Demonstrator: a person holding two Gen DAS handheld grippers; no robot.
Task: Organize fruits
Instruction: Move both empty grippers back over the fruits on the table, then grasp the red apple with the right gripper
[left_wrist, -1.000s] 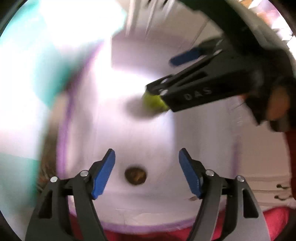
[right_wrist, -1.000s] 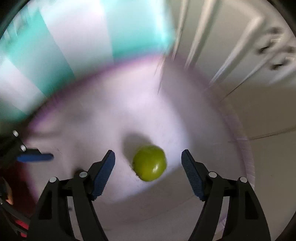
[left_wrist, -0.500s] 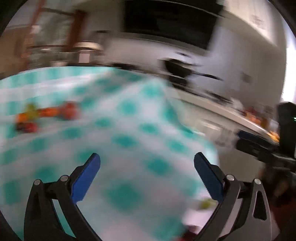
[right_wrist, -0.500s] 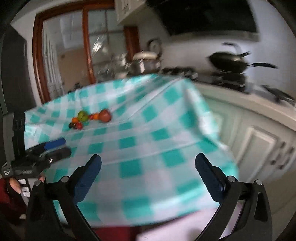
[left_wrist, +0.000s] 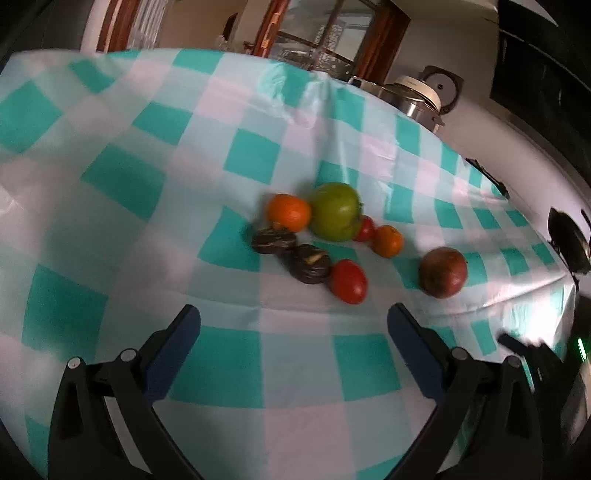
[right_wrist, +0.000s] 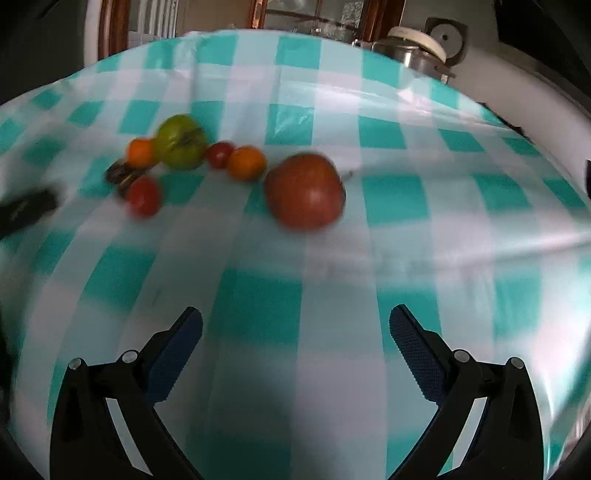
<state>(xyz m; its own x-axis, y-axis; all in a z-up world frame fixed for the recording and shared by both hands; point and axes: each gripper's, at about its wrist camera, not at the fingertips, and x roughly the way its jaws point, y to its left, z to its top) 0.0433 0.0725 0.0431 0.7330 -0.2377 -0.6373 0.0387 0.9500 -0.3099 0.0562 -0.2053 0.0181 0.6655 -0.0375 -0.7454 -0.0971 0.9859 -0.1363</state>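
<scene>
Fruits (left_wrist: 332, 236) are clustered on the checked worktop (left_wrist: 122, 184), well ahead of the left tool (left_wrist: 293, 332) and right tool (right_wrist: 295, 330), both spread wide and empty. Risk: round pieces could be nudged and rolled off the worktop edge.

The fruits are gathered in one cluster on the table (left_wrist: 110, 258), well in from its near edge. At the back of the cluster an apple (left_wrist: 335, 211) is flanked by two tangerines (left_wrist: 289, 212) (left_wrist: 387, 240), touching the left one. Two passion fruits (left_wrist: 274, 240) (left_wrist: 309, 263) are placed before the left tangerine, with a tomato (left_wrist: 348, 281) just right of them. A pomegranate (left_wrist: 442, 272) is set apart, toward the right edge. A cooker (left_wrist: 419, 96) is seen behind the far edge.
</scene>
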